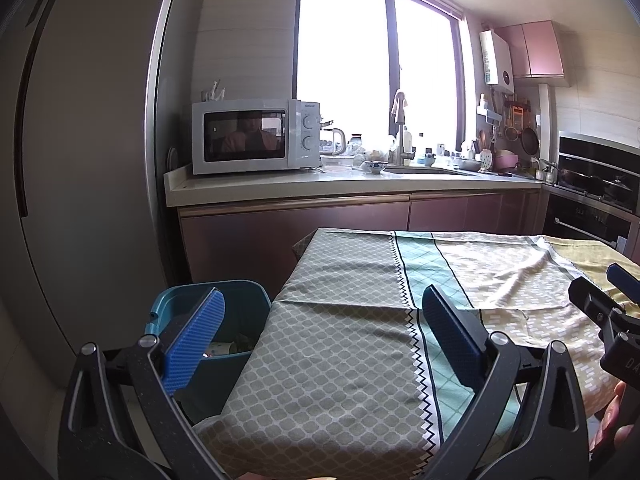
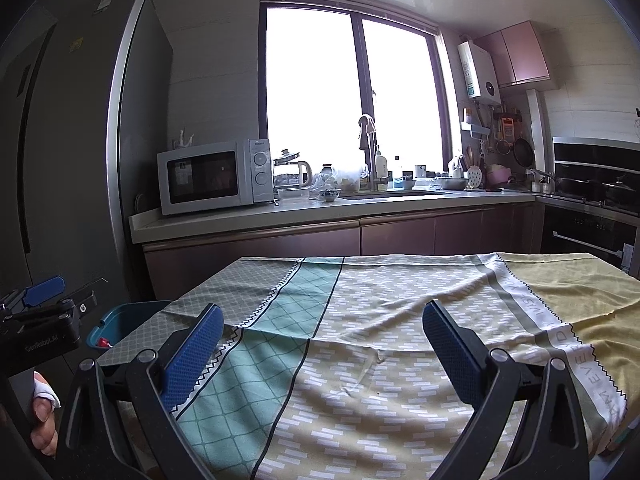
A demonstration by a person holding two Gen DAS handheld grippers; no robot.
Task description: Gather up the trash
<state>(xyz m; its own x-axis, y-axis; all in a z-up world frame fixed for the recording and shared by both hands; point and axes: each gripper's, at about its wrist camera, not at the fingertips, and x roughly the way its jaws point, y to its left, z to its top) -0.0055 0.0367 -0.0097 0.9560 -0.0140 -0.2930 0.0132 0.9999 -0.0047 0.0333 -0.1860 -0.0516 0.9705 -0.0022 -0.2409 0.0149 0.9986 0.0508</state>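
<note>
Room: kitchen, with fridge (image 1: 72, 160), window (image 2: 352, 96), worktop and microwave (image 1: 252, 136) at the far side.
Desk: the desk (image 1: 340, 340) carries a patterned cloth; no loose trash shows on the cloth in either view.
Bin: a blue bin (image 1: 240, 312) stands on the floor just beside the desk's left edge.
Trash: items lie inside the bin (image 1: 228, 346); the right wrist view shows something small and red in it (image 2: 105, 342). What the items are is too small to tell.
Left tongs: the left tongs (image 1: 320, 340) are released, fingers spread wide, nothing between them, held over the desk's near left part.
Right tongs: the right tongs (image 2: 324, 344) are likewise released and empty, over the middle of the cloth.
Progress: judged complete or nearly so, with trash binned and the cloth bare.
Outstanding: the floor and the desk's far side are not fully visible and remain unverified.
</note>
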